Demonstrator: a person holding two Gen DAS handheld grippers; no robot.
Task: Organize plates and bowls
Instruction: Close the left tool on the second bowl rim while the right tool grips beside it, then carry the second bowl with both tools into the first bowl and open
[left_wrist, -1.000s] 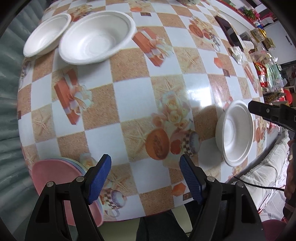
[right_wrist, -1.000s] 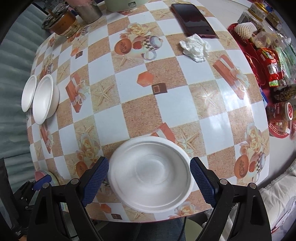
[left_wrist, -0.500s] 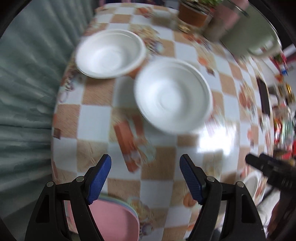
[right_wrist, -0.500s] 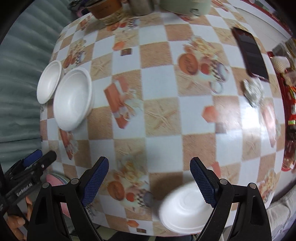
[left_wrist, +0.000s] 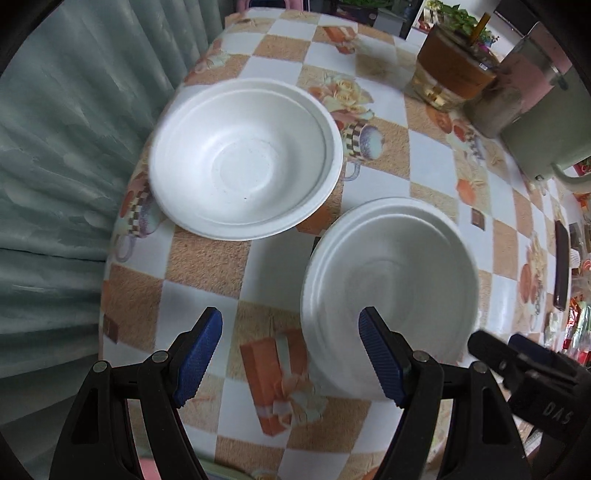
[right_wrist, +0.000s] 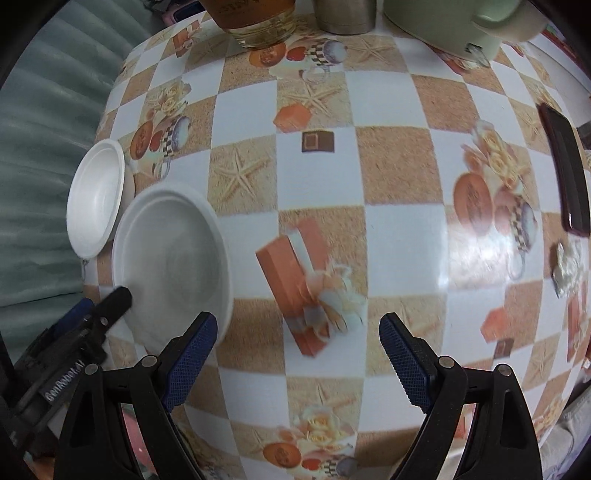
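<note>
Left wrist view: my left gripper (left_wrist: 290, 350) stands spread and empty, its blue pads wide apart above the checked worktop (left_wrist: 207, 258). The nearer white bowl (left_wrist: 388, 291) fills the lower right of the frame; its near rim lies just behind my right-hand pad, so the bowl sits forward and to the right of the gripper's midline, not between the pads. The farther white bowl (left_wrist: 243, 158) lies in the upper left of the frame, near the worktop's edge by the curtain (left_wrist: 55, 166). The two bowls appear just beside each other; I cannot tell whether the rims touch.

Right wrist view: my right gripper (right_wrist: 297, 358) is likewise spread and holds nothing. Here the nearer white bowl (right_wrist: 173, 258) lies at left centre, beyond and to the left of my left-hand pad, with the farther white bowl (right_wrist: 96, 199) at the far left edge. The left gripper's dark tip enters at lower left and overlaps the nearer bowl's rim in the picture; contact cannot be confirmed.

Judgement: both bowls are round, so no long axis governs the grasp; the rim edge does. The left gripper is the nearer to both bowls. A rim pinch on the nearer bowl seems to need a shift rightward, then a lift toward the farther one for nesting.
</note>
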